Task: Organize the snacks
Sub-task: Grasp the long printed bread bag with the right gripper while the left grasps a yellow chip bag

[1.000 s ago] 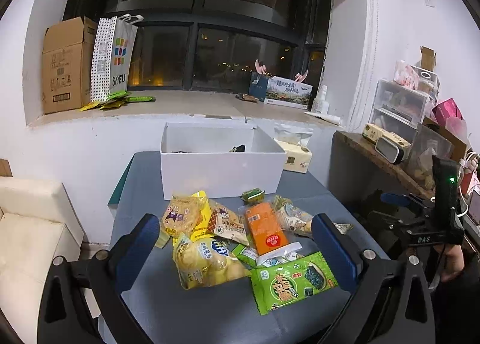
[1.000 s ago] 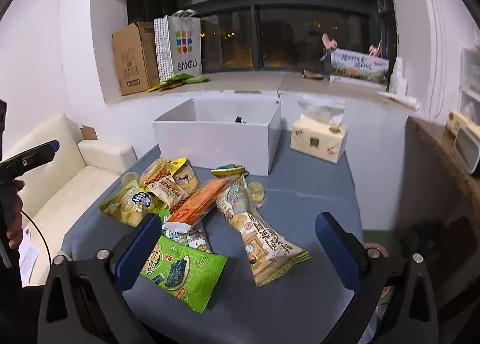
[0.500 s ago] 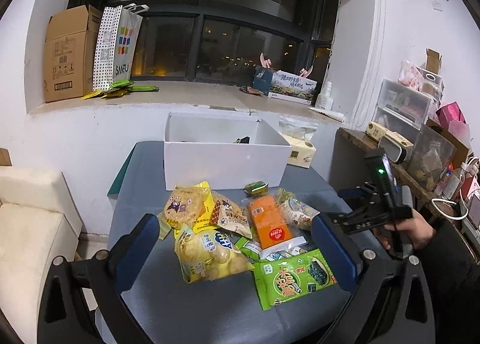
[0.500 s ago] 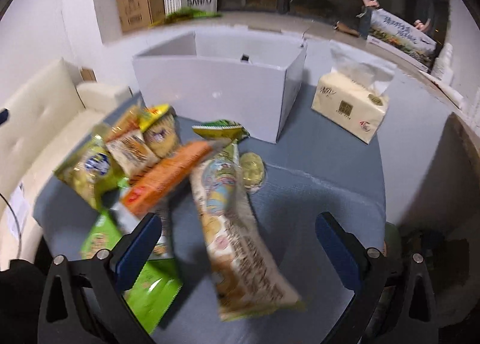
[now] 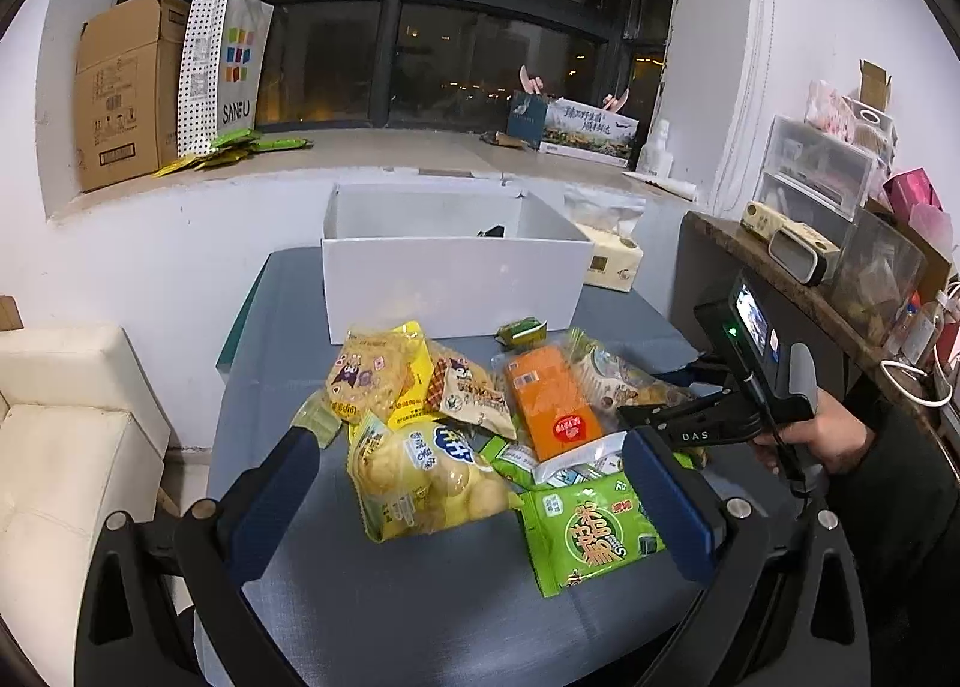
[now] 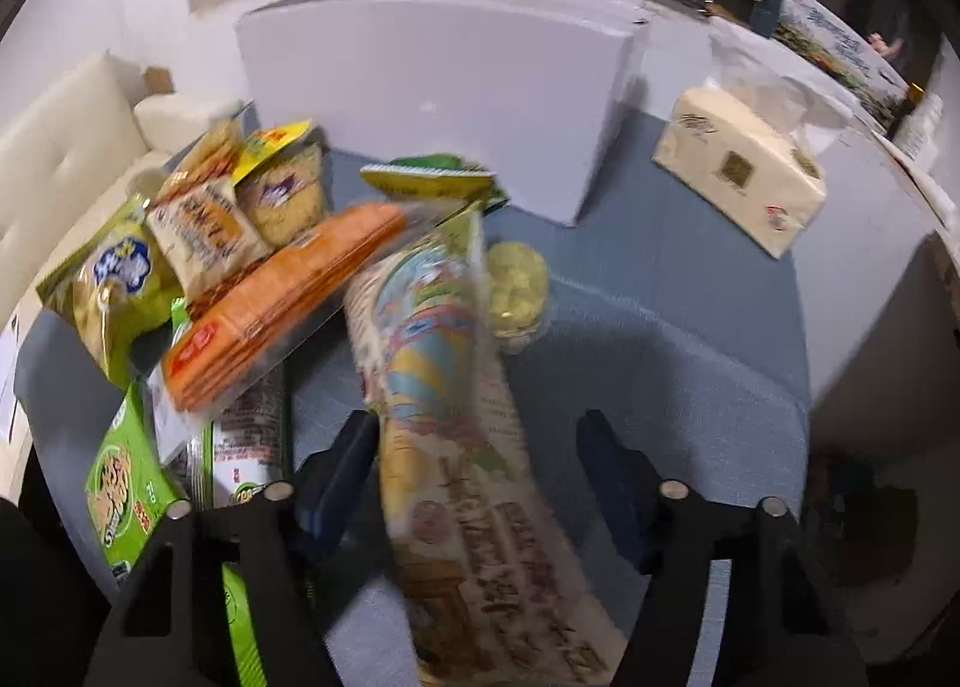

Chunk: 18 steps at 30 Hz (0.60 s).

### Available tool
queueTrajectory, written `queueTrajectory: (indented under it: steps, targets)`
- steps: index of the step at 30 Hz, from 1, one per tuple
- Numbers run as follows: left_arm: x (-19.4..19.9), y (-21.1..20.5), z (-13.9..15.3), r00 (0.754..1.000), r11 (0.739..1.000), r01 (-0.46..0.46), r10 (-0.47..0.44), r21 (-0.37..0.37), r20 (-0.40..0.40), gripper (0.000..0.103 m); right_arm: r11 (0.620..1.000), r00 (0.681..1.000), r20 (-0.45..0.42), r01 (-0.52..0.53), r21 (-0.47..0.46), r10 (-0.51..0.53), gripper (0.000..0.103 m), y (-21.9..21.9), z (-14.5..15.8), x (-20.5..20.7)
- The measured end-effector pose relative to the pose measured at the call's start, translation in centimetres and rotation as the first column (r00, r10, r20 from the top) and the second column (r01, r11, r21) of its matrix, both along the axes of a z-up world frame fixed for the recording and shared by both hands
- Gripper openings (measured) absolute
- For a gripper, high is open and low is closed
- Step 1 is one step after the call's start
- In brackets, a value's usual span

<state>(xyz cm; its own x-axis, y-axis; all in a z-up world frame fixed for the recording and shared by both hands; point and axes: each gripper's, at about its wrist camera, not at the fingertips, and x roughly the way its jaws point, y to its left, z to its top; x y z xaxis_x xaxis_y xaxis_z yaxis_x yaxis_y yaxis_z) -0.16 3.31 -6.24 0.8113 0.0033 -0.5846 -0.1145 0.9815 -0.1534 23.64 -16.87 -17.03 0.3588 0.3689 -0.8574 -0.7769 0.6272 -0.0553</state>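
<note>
A heap of snack packs lies on the grey-blue table (image 5: 420,597) in front of a white open box (image 5: 450,291). It holds a yellow potato-crisp bag (image 5: 420,483), an orange cracker pack (image 5: 552,405), a green seaweed pack (image 5: 594,531) and a long cream cartoon-printed bag (image 6: 444,387). My left gripper (image 5: 474,501) is open, low over the near side of the heap. My right gripper (image 6: 480,465) is open, its jaws on either side of the long cream bag, close over it. It also shows in the left wrist view (image 5: 678,423).
A tissue pack (image 6: 738,171) stands right of the white box (image 6: 432,105). A small round yellow snack (image 6: 516,291) lies beside the cream bag. A white sofa (image 5: 66,447) is at the left, a cluttered shelf (image 5: 810,267) at the right.
My right gripper has moved forward and down onto the heap, so that the long cream bag now sits between its jaws. My left gripper has held almost still.
</note>
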Motion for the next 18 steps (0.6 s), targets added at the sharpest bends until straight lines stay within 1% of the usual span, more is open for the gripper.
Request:
queueTrajectory:
  steps: [1, 2, 4, 6, 7, 11, 13, 15, 17, 18]
  targets:
    - [0.1, 0.0, -0.1, 1.0, 1.0, 0.003, -0.003, -0.004, -0.004, 0.103, 1.0, 1.0, -0.003, -0.021, 0.004, 0.021, 0.052, 0.2, -0.2, -0.2]
    - [0.1, 0.1, -0.3, 1.0, 1.0, 0.003, -0.003, -0.006, -0.01, 0.103, 1.0, 1.0, 0.0, -0.026, 0.005, 0.026, 0.05, 0.3, -0.1, -0.4]
    - [0.2, 0.1, -0.6, 1.0, 1.0, 0.001, -0.001, -0.003, -0.017, 0.103, 1.0, 1.0, 0.009, -0.024, -0.001, 0.024, 0.038, 0.3, 0.0, -0.7]
    - [0.3, 0.1, -0.8, 1.0, 1.0, 0.003, -0.003, -0.002, -0.022, 0.103, 1.0, 1.0, 0.025, -0.004, 0.008, 0.004, 0.031, 0.0, 0.6, -0.8]
    - [0.4, 0.2, -1.0, 1.0, 1.0, 0.0, 0.0, -0.003, -0.027, 0.103, 1.0, 1.0, 0.029, 0.007, 0.018, -0.007, 0.029, -0.4, 1.0, -0.8]
    - [1.3, 0.8, -2.1, 0.998, 1.0, 0.001, -0.003, -0.025, -0.064, 0.103, 0.994, 0.997, 0.031, 0.065, 0.087, -0.068, 0.028, -2.5, 2.7, -0.7]
    - [2.3, 1.6, -3.1, 0.994, 0.999, -0.023, 0.018, -0.039, -0.107, 0.103, 0.986, 0.995, 0.038, 0.089, 0.144, -0.095, 0.028, -4.0, 4.1, -1.0]
    - [3.6, 3.4, -4.8, 0.985, 0.992, -0.07, 0.052, -0.102, -0.166, 0.103, 0.97, 0.991, 0.051, 0.114, 0.213, -0.127, 0.028, -5.8, 5.8, -1.7]
    - [4.7, 5.3, -6.4, 0.976, 0.974, -0.102, 0.059, -0.2, -0.211, 0.103, 0.951, 0.989, 0.053, 0.12, 0.284, -0.141, 0.028, -7.3, 7.4, -2.8]
    - [5.3, 6.2, -7.3, 0.971, 0.96, -0.117, 0.057, -0.254, -0.232, 0.103, 0.938, 0.989, 0.051, 0.118, 0.324, -0.142, 0.028, -8.0, 8.1, -3.4]
